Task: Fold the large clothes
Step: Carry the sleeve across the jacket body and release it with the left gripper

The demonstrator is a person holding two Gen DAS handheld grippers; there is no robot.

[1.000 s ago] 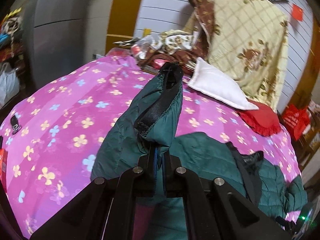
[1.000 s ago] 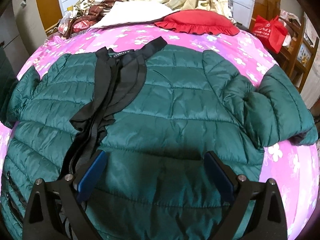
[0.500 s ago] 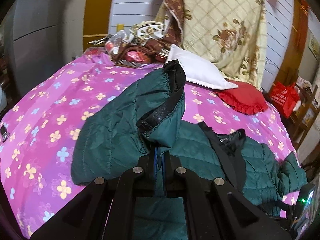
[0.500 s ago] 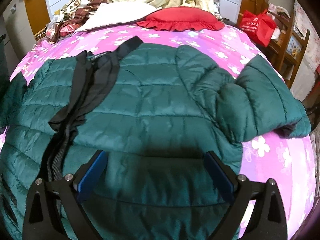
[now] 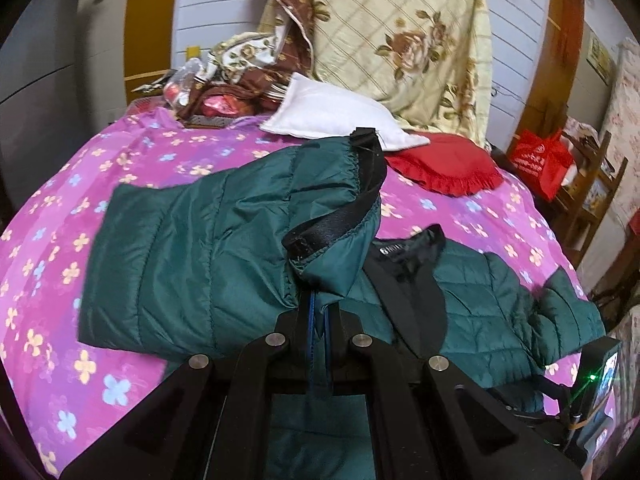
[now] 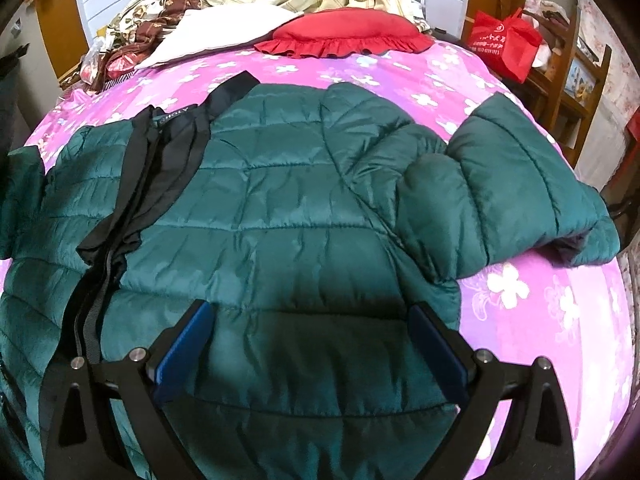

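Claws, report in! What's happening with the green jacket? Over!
Left claw shut on jacket sleeve. Right claw open over jacket. Nothing in the way.

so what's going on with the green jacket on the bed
A person is folding a dark green puffer jacket spread on a bed with a pink floral sheet. The left hand-held gripper is shut on the jacket's left sleeve cuff, lifting it over the body. The right hand-held gripper hangs open above the hem, holding nothing.

Both tongs [image 5: 318,344] [image 6: 310,344] are black-framed, with silver screws and blue pads [image 6: 184,344]
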